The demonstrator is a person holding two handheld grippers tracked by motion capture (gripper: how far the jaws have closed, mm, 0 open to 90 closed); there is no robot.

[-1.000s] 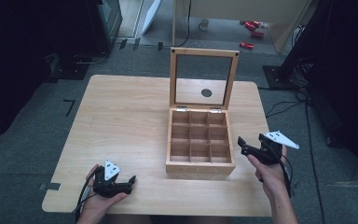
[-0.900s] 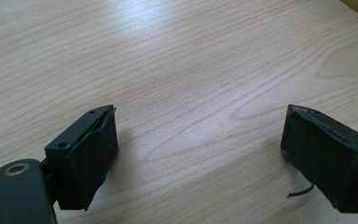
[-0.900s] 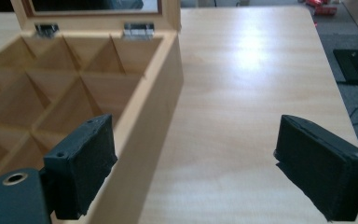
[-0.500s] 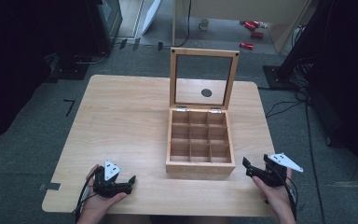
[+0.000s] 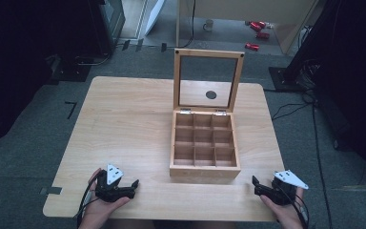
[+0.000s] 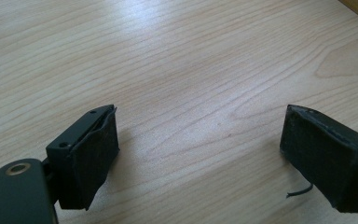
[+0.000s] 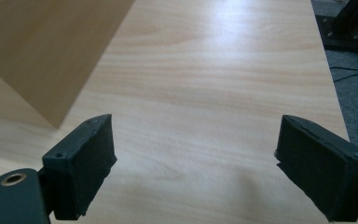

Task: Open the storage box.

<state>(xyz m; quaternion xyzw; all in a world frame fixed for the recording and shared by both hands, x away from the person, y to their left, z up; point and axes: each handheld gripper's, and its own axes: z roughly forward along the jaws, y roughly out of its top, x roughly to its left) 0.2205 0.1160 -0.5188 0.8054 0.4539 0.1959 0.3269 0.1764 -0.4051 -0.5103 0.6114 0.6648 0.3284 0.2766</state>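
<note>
Spread tongs (image 7: pixel 196 163) over table (image 7: pixel 223 84)

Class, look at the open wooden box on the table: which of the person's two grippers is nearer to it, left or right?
Right. The right gripper sits just off the wooden box's front right corner; the left gripper rests farther away, off its front left, near the table edge.

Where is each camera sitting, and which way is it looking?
High view: above the person's side, looking forward and down on the table, the open wooden box, both hands, the left gripper and the right gripper.
Left gripper view: on the left gripper, looking along its open jaws across bare tabletop.
Right gripper view: on the right gripper, looking along its open jaws past the box's side toward the table's far edge.
Shared: all show the table; high and right gripper views show the box.
</note>
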